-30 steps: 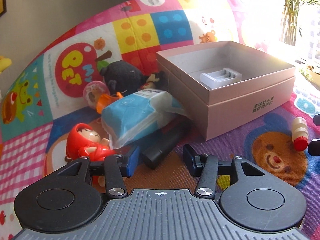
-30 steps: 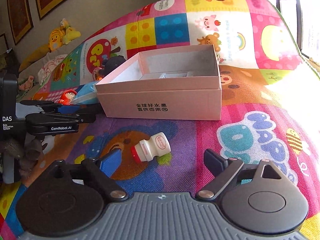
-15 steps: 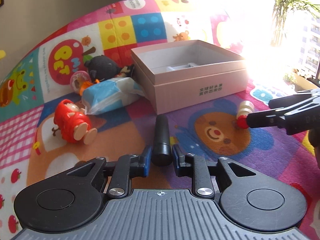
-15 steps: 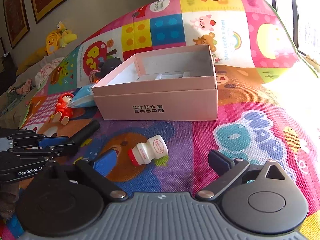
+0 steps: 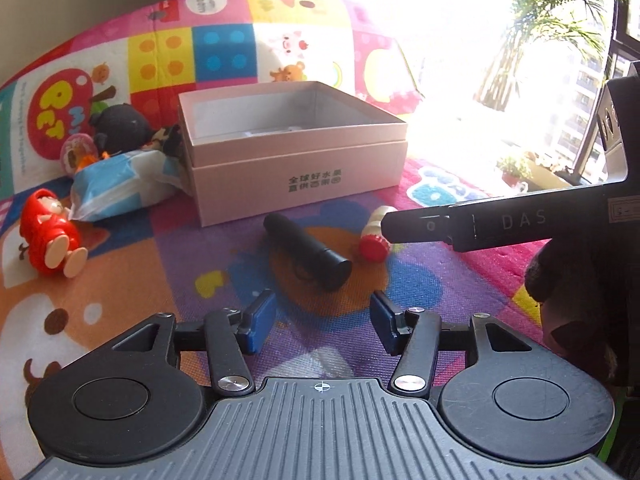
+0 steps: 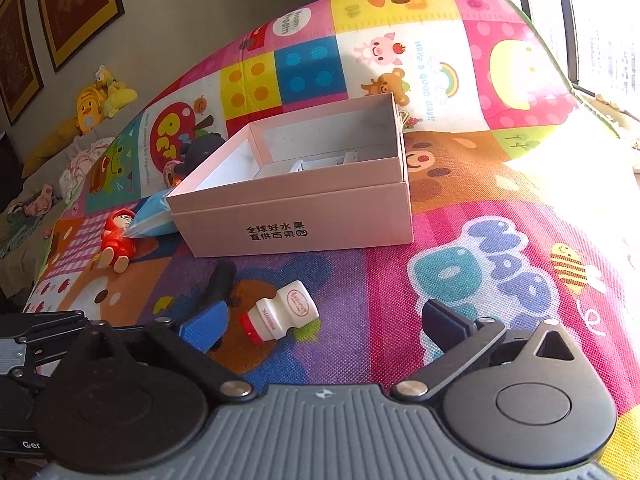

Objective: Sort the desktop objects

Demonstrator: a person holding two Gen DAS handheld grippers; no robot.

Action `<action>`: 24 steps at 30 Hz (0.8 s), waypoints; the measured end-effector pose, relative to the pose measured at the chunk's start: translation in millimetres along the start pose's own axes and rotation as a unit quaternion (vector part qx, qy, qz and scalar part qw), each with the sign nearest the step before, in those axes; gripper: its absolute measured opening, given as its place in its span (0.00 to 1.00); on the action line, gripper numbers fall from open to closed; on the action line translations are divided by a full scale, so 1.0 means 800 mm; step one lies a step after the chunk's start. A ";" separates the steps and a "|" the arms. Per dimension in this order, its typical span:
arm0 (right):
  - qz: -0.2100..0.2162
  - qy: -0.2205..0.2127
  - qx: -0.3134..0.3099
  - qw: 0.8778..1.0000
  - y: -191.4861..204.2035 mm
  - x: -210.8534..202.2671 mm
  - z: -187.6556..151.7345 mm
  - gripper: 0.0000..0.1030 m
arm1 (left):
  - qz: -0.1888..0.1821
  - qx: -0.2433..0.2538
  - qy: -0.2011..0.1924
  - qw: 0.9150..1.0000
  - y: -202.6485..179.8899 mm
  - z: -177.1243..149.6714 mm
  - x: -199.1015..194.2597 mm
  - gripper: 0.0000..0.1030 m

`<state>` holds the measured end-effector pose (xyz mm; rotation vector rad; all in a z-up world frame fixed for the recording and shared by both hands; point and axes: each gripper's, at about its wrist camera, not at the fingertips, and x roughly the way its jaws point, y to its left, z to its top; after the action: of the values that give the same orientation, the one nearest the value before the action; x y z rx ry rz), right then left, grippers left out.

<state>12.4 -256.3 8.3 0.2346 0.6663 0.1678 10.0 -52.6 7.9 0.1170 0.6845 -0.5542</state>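
Observation:
A black cylinder [image 5: 306, 253] lies on the play mat in front of the open pink box [image 5: 296, 176]. My left gripper [image 5: 322, 322] is open and empty, just behind the cylinder. A small white bottle with a red cap [image 6: 282, 316] lies on its side; it also shows in the left wrist view [image 5: 372, 238]. My right gripper [image 6: 324, 326] is open with the bottle between its fingers, nearer the left one. The cylinder [image 6: 220, 280] shows beside the left finger. The box [image 6: 296, 216] holds a white insert.
Left of the box lie a blue tissue pack [image 5: 124, 182], a red doll [image 5: 50, 236], a black plush toy [image 5: 120, 130] and a pink round toy [image 5: 76, 152]. The right tool's body [image 5: 500, 222] reaches in from the right. Yellow plush toys [image 6: 96, 100] sit far left.
My left gripper closed on the black cylinder, pulled it out from beside the tissue pack, then opened and left it lying in front of the box. My right gripper moved closer around the bottle.

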 end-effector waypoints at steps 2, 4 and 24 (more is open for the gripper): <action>0.001 0.000 0.005 1.000 -0.002 0.000 0.000 1.00 | 0.006 0.006 0.001 1.000 -0.004 0.000 0.005 0.60; 0.001 -0.001 0.006 1.000 -0.003 0.000 0.000 1.00 | 0.018 0.013 0.002 1.000 -0.007 0.000 0.009 0.63; -0.002 0.001 -0.208 0.978 0.092 -0.013 -0.012 0.37 | 0.175 -0.066 -0.040 0.982 0.049 -0.010 -0.025 0.93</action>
<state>-7.3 -186.5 27.3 -0.1703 0.6193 0.2992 13.7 -8.1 11.5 0.0881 0.6029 -0.1744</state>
